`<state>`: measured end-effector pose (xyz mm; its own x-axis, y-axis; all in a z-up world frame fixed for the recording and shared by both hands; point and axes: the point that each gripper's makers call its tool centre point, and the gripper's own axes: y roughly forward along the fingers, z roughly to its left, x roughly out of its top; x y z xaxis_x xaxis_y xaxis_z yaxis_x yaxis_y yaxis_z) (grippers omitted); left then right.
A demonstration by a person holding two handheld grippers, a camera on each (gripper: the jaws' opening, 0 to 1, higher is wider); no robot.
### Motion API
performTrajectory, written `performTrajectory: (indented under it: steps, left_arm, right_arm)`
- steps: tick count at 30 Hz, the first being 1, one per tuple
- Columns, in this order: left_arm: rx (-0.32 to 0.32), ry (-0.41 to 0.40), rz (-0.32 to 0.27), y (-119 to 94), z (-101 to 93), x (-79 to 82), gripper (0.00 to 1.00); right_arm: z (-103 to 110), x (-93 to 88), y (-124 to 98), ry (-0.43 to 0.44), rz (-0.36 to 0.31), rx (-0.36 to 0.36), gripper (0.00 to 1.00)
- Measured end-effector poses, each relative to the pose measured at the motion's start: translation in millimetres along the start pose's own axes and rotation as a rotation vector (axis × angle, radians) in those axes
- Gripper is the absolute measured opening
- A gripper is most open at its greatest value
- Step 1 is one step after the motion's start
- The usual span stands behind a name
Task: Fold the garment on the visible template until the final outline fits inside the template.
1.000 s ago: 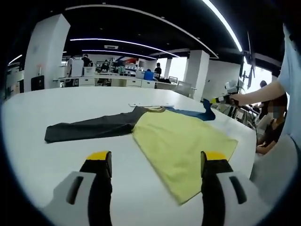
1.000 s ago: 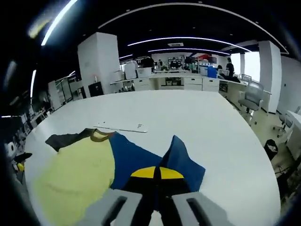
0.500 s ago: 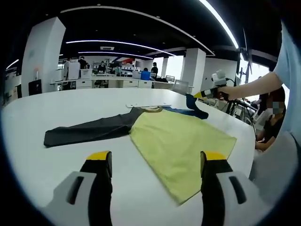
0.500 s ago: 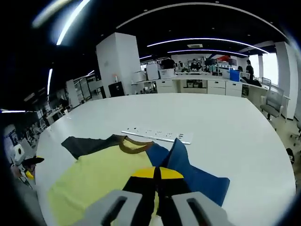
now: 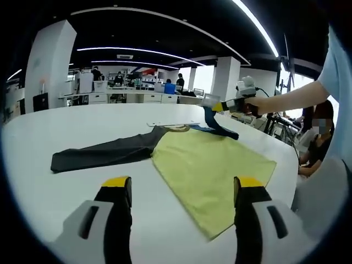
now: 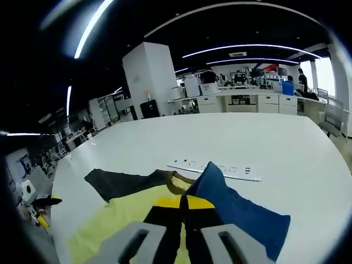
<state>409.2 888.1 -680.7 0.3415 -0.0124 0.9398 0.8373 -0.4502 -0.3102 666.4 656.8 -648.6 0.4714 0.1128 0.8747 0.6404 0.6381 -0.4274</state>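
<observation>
- Right claw (image 6: 183, 202) clamped tight on raised blue fabric sleeve (image 6: 231, 206) of yellow-bodied garment (image 5: 212, 168).
- Left claw (image 5: 181, 184) spread wide, gripping nothing, hovering above white counter (image 5: 66, 124).
- Dark grey sleeve (image 5: 102, 151) stretched flat on counter.

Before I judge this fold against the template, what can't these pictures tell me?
- Template outline: no marking made out on the white table in either view.
- Blue sleeve end: hidden in the right gripper view by the right gripper shut on it.
- Yellow shirt body: near hem cut off behind the left gripper jaw in the left gripper view.
- White strip beyond the collar: markings too small.
</observation>
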Motion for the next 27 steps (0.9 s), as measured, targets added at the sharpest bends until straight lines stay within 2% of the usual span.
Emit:
performTrajectory:
  steps: [5, 16, 21, 27]
  left_arm:
    - [-0.004, 0.001, 0.004, 1, -0.1, -0.7, 0.72]
    - [-0.010, 0.010, 0.020, 3, -1.0, -3.8, 0.71]
    - [-0.009, 0.011, 0.023, 3, -0.3, -4.4, 0.71]
    - [-0.009, 0.016, 0.031, 3, 0.0, -6.2, 0.71]
  right_arm:
    - [28, 6.5, 21, 0.002, -0.010, 0.045, 0.00]
    - [93, 5.9, 58, 0.006, -0.007, 0.138, 0.00]
    - [113, 2.9, 71, -0.013, 0.008, 0.167, 0.00]
    - [126, -8.0, 82, -0.023, 0.032, 0.183, 0.00]
